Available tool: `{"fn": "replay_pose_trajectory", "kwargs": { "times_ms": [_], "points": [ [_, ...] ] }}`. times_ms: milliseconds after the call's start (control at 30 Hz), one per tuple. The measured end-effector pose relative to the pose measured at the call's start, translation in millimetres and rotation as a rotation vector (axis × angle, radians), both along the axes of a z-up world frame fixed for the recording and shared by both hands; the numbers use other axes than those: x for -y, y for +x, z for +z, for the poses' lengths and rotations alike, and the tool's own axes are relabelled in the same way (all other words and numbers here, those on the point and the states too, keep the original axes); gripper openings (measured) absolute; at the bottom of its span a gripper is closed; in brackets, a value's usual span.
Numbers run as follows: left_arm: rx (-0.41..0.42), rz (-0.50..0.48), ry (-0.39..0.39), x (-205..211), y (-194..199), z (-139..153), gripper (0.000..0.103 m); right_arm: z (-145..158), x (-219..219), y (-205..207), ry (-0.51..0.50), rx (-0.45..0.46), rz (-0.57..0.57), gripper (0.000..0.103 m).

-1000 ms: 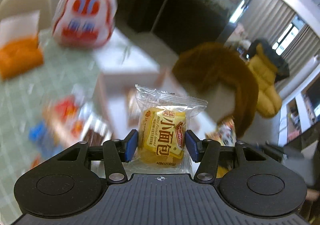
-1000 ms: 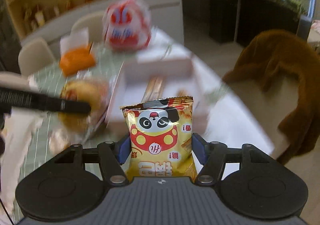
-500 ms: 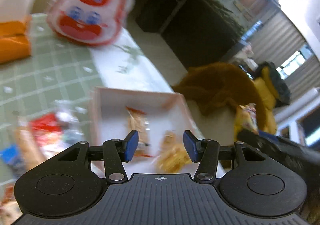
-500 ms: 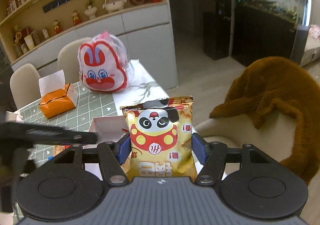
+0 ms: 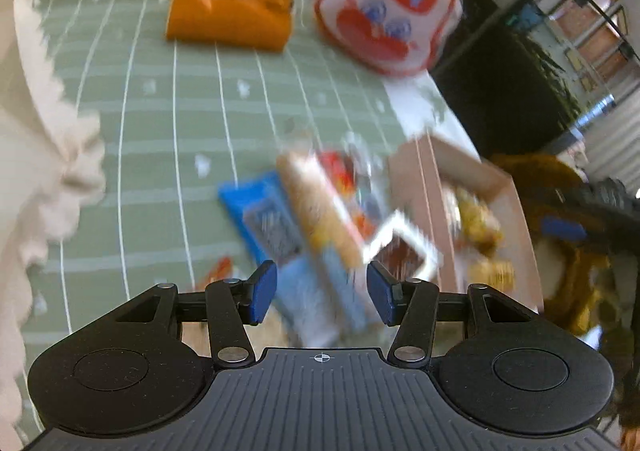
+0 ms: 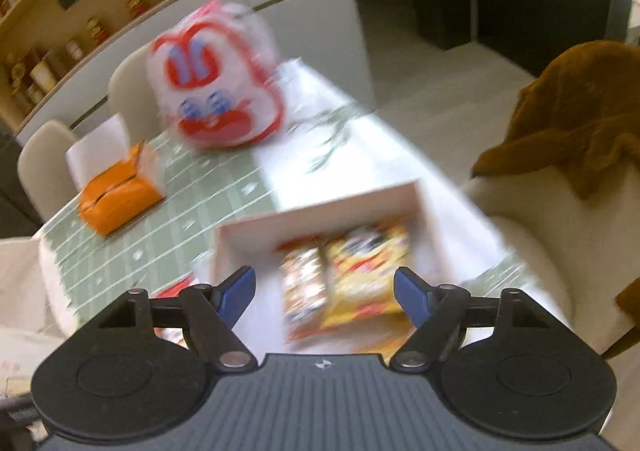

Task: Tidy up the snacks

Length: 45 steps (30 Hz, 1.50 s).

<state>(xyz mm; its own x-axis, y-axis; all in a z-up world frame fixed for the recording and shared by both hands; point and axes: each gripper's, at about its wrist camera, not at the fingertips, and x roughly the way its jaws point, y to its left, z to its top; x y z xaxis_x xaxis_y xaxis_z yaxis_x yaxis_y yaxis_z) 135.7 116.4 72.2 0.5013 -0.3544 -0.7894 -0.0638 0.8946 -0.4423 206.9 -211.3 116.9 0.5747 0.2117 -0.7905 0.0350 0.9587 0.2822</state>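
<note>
My left gripper [image 5: 322, 295] is open and empty above a blurred pile of loose snack packets [image 5: 316, 211] on the green checked tablecloth [image 5: 160, 111]. The pale cardboard box [image 5: 424, 179] lies to the right of the pile, with yellow snacks inside. My right gripper [image 6: 324, 293] is open and empty above that box [image 6: 320, 215]. The yellow panda snack bag [image 6: 368, 271] lies in the box beside another packet [image 6: 304, 287]. The right gripper's blue pad also shows at the right edge of the left wrist view [image 5: 564, 229].
An orange tissue box [image 5: 232, 7] [image 6: 120, 199] and a red-and-white rabbit bag [image 5: 388, 7] [image 6: 216, 91] stand at the far side of the table. A brown coat [image 6: 580, 107] hangs over a cream chair on the right. Pale chairs [image 6: 44, 159] stand behind the table.
My right gripper has opened and dropped the panda bag into the box. My left gripper, which let go of the yellow bread packet earlier, has swung left over the loose snacks.
</note>
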Motion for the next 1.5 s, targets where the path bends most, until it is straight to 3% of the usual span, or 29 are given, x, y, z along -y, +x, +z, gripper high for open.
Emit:
{"fn": "replay_pose_trajectory", "kwargs": {
  "times_ms": [267, 367, 400, 467, 533, 667, 733, 800, 967, 1233, 1500],
  "points": [
    [-0.031, -0.141, 0.010, 0.2, -55.1, -23.9, 0.055, -16.6, -119.7, 3.3, -0.030, -0.053, 0.168, 0.076],
    [-0.040, -0.133, -0.003, -10.8, -64.8, -25.9, 0.055, -30.0, -158.8, 17.4, -0.073, -0.081, 0.218, 0.064],
    [-0.041, -0.129, -0.007, -14.8, -67.7, -26.4, 0.055, -36.6, -171.2, 25.4, -0.112, -0.090, 0.227, 0.060],
    [-0.040, -0.125, -0.022, -23.5, -73.6, -24.9, 0.055, -47.0, -185.4, 39.8, -0.190, -0.101, 0.213, 0.039],
    [-0.032, -0.125, -0.037, -30.5, -76.9, -24.0, 0.055, -57.2, -197.0, 58.8, -0.298, -0.109, 0.195, 0.025],
    [-0.041, -0.153, -0.106, -36.6, -79.7, -29.5, 0.055, -73.6, -217.5, 90.0, -0.534, -0.092, 0.219, 0.023],
    [-0.052, -0.168, -0.122, -36.5, -80.2, -35.2, 0.055, -84.6, -228.5, 96.1, -0.660, -0.100, 0.263, 0.018],
    [-0.064, -0.167, -0.134, -38.1, -79.8, -41.0, 0.055, -90.9, -237.5, 91.9, -0.710, -0.107, 0.307, 0.015],
    [-0.064, -0.139, -0.142, -50.6, -72.4, -43.8, 0.055, -90.6, -242.7, 55.7, -0.626, -0.136, 0.364, 0.008],
    [-0.074, -0.068, -0.107, -67.4, -61.8, -41.3, 0.056, -82.7, -211.2, -15.5, -0.315, -0.190, 0.305, 0.008],
    [-0.043, -0.021, -0.091, -76.8, -55.4, -30.7, 0.055, -83.1, -175.4, -70.0, -0.151, -0.197, 0.241, 0.008]
  ]
}}
